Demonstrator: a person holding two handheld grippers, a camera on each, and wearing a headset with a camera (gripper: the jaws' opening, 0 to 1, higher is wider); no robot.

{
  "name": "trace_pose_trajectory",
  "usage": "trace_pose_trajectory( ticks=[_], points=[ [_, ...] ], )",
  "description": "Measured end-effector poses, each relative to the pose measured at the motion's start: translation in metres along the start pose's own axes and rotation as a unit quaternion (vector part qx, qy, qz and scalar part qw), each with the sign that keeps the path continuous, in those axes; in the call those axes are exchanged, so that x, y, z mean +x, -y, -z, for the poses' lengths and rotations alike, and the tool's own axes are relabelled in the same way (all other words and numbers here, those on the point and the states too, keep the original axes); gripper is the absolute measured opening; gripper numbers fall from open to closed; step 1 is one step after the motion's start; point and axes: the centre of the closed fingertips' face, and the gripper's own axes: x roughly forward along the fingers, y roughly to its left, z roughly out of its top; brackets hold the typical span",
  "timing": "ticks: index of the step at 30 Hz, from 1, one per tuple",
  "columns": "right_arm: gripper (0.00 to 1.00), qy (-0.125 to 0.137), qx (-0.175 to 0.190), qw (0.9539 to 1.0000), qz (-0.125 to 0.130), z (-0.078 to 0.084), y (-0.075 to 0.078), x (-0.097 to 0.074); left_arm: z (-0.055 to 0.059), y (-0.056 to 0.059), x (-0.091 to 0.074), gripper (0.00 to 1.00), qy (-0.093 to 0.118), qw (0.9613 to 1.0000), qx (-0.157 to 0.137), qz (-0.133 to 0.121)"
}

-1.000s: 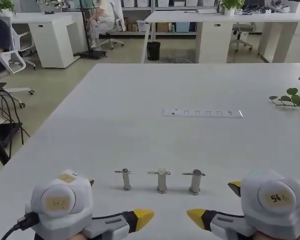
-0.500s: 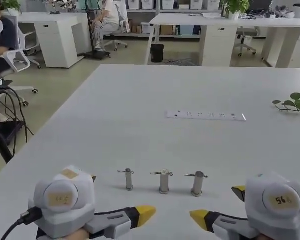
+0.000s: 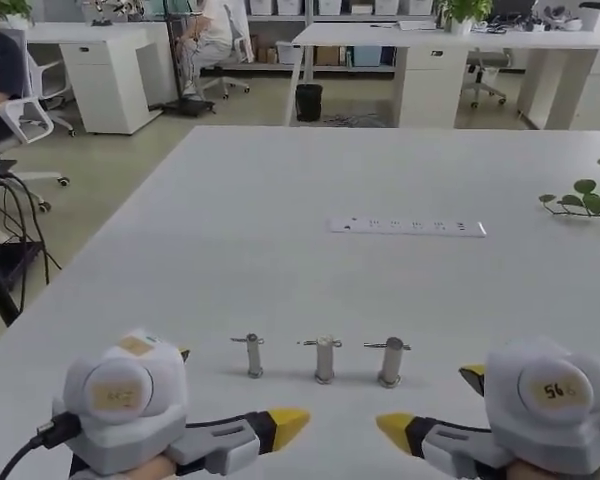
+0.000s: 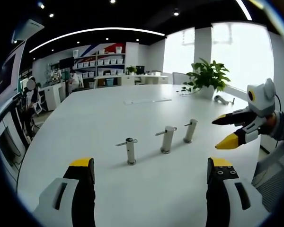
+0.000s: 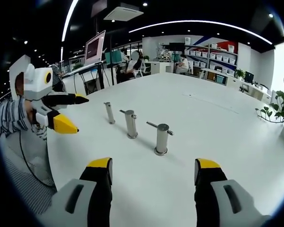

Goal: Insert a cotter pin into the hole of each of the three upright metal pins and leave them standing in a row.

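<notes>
Three pins [image 3: 324, 360] stand upright in a row on the bench [image 3: 380, 180], a cotter [image 3: 308, 344] crosswise thru each head. L gripper [image 4: 150, 163] and R gripper [image 5: 153, 163], jaws spread and empty, flank the row from the near side, L nearer the left pin, R the right.

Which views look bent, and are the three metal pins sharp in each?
Head view: lines straight, light even, pins small but sharp. Left gripper view: fisheye bend, window washed out, pins sharp. Right gripper view: same bend, ceiling light strip curved, pins sharp.

Three metal pins [image 3: 254, 358] [image 3: 324, 362] [image 3: 391, 365], three cotter pins [image 3: 242, 340] [image 3: 306, 343] [image 3: 373, 346]
</notes>
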Motion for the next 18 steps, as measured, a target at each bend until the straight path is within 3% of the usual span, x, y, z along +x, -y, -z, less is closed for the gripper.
trace_pose_trajectory(
  ticks=[18],
  points=[
    [0.68,-0.004,-0.003,1.0,-0.003,0.0005,-0.0017,0.0039,0.0031,-0.0007,0.0017,0.98,-0.007,1.0,0.003,0.002]
  ],
)
